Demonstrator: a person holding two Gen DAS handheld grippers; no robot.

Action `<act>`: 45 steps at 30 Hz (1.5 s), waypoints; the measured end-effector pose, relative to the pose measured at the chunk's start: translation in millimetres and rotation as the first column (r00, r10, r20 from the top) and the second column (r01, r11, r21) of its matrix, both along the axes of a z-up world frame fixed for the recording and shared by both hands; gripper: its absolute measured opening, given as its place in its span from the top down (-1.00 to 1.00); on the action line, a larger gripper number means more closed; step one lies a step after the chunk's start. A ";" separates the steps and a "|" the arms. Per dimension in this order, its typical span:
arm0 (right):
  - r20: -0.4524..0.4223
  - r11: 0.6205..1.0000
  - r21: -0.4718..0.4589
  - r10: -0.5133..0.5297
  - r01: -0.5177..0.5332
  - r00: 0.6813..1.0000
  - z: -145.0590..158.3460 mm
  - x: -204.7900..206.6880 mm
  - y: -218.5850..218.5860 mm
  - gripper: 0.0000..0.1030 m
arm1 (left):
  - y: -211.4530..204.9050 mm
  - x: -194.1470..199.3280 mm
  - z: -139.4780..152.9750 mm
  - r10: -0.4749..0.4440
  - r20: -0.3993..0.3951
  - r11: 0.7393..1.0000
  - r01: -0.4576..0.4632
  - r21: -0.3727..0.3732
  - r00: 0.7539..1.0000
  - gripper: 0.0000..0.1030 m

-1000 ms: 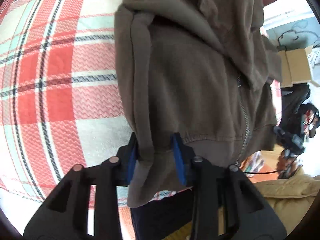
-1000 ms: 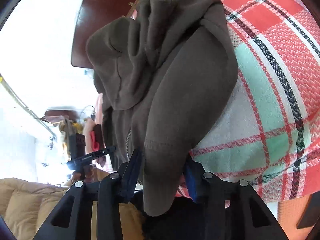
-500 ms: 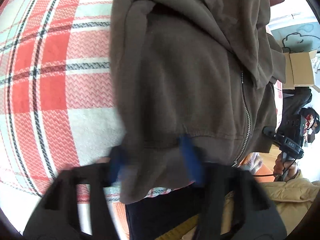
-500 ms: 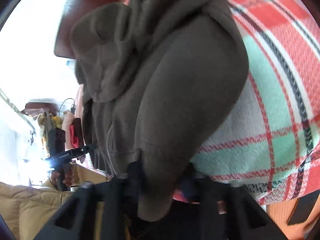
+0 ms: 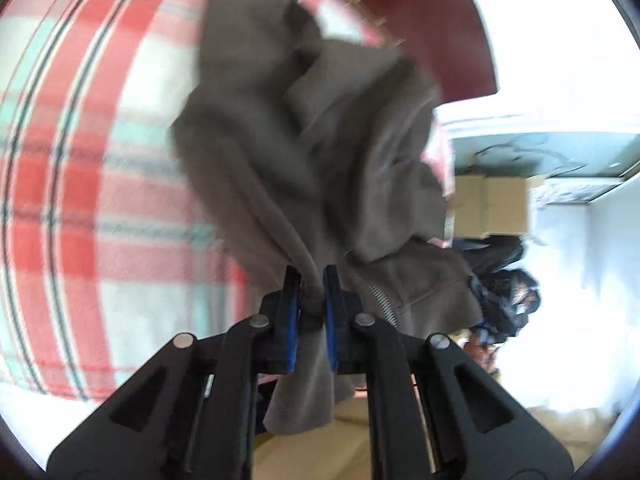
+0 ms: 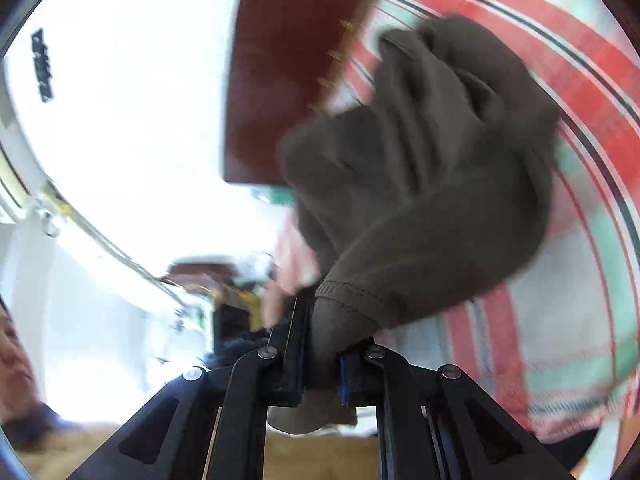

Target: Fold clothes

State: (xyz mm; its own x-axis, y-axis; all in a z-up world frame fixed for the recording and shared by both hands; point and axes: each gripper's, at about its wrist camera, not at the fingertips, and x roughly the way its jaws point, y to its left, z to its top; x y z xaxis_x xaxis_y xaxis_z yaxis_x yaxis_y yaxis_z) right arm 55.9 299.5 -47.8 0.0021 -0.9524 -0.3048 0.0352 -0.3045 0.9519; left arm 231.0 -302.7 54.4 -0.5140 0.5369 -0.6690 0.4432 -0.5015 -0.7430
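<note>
Left wrist view, motion-blurred: red, white and mint plaid blanket point(image 5: 80, 208) from 7 to 11 o'clock. Brown zip hoodie point(image 5: 312, 152) bunched at centre, lifted in front of the blanket, zipper point(image 5: 374, 294) showing at 4 o'clock of the pinch. Left claw point(image 5: 311, 300) pressed together on a rolled hem fold, blue pads point(image 5: 291, 320) tight against cloth. Cardboard box point(image 5: 492, 208) at 3 o'clock.

Right wrist view: dark red headboard point(image 6: 288, 80) at 11 o'clock. Right claw point(image 6: 320, 356) clamped on the hoodie's ribbed cuff point(image 6: 348, 304), fabric ballooning toward 1 o'clock over plaid.
</note>
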 end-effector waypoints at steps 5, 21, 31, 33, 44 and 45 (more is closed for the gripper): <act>0.013 0.994 -0.055 -0.097 0.098 0.995 5.3 -68.8 -17.4 0.78 | -36.2 -54.8 4.9 0.149 -0.041 0.987 -0.146 0.071 0.988 0.75; 0.265 0.968 0.132 -0.243 0.214 0.933 -72.5 -171.8 -38.2 0.77 | -75.2 -123.1 -26.2 0.281 0.068 0.959 -0.282 0.005 0.957 0.66; 0.340 0.969 0.140 -0.242 0.205 0.909 -80.3 -176.4 -35.0 0.71 | -27.5 -92.4 59.5 0.296 -0.149 0.865 -0.331 -0.377 0.944 -0.09; 0.329 0.971 0.156 -0.225 0.182 0.917 -75.3 -179.9 -37.3 0.60 | 19.7 -115.9 66.2 0.069 -0.138 0.843 -0.132 -0.521 0.988 -0.09; -0.223 0.926 0.336 -0.100 0.173 0.970 45.0 -148.4 -57.1 0.25 | 87.6 -224.1 -32.9 -0.200 0.062 0.835 0.203 -0.511 0.978 -0.09; -0.271 0.925 0.322 -0.115 0.202 0.956 54.3 -143.6 -56.8 0.10 | 82.2 -223.7 -34.9 -0.188 0.056 0.852 0.191 -0.488 0.981 -0.09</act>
State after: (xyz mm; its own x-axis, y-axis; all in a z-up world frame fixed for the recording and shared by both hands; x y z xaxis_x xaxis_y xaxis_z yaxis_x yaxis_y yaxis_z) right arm -87.8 242.7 6.5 -0.2558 -0.7708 -0.5835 0.1754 -0.6306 0.7560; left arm 7.3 -220.6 19.5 -0.4311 0.2268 -0.8733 0.3060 -0.8738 -0.3779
